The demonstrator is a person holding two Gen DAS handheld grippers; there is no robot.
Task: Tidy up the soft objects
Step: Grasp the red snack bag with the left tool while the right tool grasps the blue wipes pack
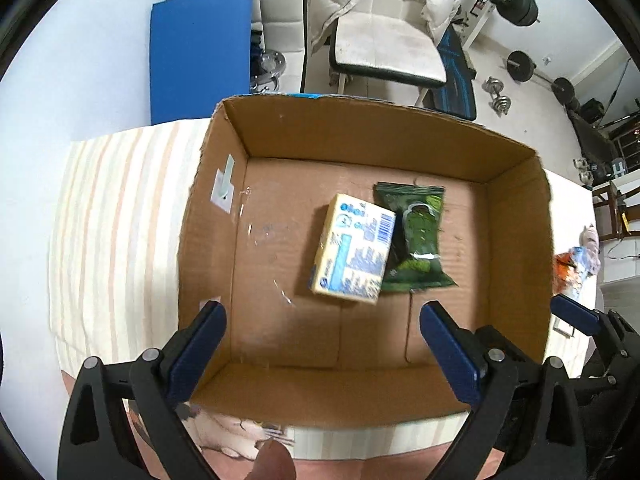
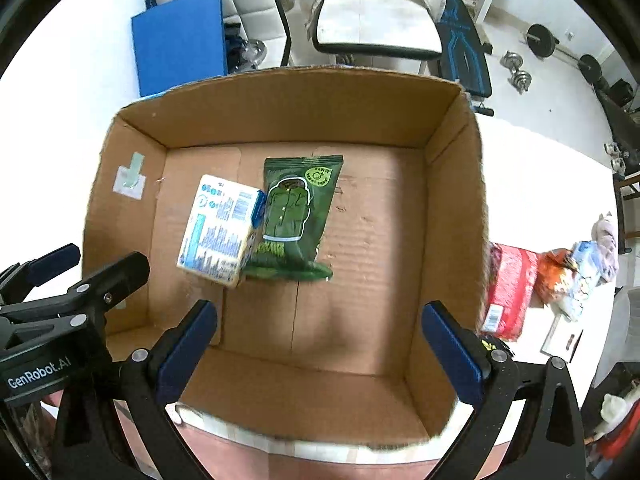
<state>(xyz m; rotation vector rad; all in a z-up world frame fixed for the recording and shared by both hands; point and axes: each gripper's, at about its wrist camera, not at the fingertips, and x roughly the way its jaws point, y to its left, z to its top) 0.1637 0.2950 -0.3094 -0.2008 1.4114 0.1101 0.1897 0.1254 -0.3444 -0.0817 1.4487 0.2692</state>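
Both the left gripper (image 1: pixel 322 344) and right gripper (image 2: pixel 320 344) hang spread and empty above the cardboard box (image 2: pixel 280 108); inside, the tissue pack (image 2: pixel 220 228) leans on the green snack bag (image 2: pixel 298 216); it may topple if bumped.

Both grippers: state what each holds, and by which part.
Nothing. Left gripper and right gripper are open above the box.

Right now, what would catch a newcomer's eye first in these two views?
The big open brown cardboard box fills both views. On its floor lie a white and blue printed pack and a dark green snack bag, side by side and touching. Both claws hang open and empty above it.
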